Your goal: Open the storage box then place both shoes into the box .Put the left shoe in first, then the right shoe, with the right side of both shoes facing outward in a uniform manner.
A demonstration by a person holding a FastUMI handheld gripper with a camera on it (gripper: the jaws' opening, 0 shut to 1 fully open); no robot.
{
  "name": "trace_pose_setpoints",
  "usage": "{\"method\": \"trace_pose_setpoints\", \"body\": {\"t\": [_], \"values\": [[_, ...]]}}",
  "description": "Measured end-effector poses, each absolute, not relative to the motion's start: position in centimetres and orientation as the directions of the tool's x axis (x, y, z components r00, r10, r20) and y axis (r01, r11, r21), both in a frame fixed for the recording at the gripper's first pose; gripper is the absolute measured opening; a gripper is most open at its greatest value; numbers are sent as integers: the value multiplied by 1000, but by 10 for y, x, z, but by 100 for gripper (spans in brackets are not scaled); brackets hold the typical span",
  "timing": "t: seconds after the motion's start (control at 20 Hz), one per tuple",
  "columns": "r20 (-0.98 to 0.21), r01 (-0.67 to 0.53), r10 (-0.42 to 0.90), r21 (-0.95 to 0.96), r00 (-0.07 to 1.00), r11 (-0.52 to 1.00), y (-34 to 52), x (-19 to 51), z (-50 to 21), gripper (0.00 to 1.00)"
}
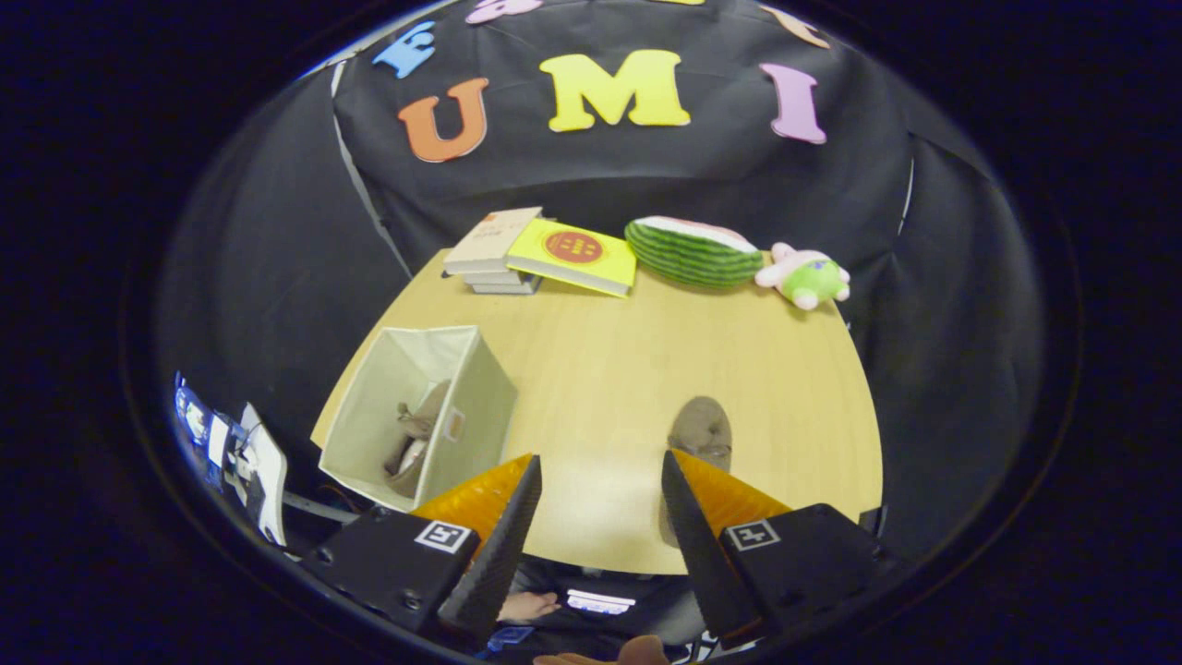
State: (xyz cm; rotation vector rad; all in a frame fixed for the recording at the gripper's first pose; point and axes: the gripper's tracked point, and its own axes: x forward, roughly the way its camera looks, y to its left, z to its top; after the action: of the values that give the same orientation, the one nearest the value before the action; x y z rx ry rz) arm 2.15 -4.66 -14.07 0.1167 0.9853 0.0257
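Fabric box: a pale, open-topped storage box stands at the left side of the table, just ahead of the left finger, with its mouth upward and tilted toward the camera.
Shoe in box: one brown shoe lies inside the box against its inner wall; which way it faces I cannot tell.
Table: light wood tabletop, bare across its middle, with the booth's black cloth behind it.
Books: a small stack of books lies at the far edge of the table, beyond the box, and a yellow book leans on the stack's right side.
Gripper: the gripper hangs above the near edge of the table, its two fingers spread wide apart and grasping nothing; bare wood shows between them.
Second shoe: another brown shoe rests on the table well right of the box, just ahead of the right finger, whose tip covers the shoe's near end. I cannot tell whether that finger touches it.
Watermelon toy: a striped green watermelon slice lies at the far edge, right of the yellow book.
Plush: a pink and green plush toy lies just beside the watermelon, at the table's far right corner.
Person: a hand shows below the table's near edge, under the fingers.
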Motion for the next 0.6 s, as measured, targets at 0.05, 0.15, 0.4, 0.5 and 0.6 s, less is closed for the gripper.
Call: {"method": "trace_pose_setpoints", "body": {"t": [0.05,0.15,0.4,0.5,0.6], "values": [[-845,47,79,123,529,991,-60,16,-155,85],[-871,69,79,129,484,989,-81,9,-179,85],[-916,84,14,52,401,995,-116,2,-231,85],[-926,76,18,50,376,996,-118,2,-247,85],[-939,75,30,59,344,995,-122,-1,-261,85]]}}
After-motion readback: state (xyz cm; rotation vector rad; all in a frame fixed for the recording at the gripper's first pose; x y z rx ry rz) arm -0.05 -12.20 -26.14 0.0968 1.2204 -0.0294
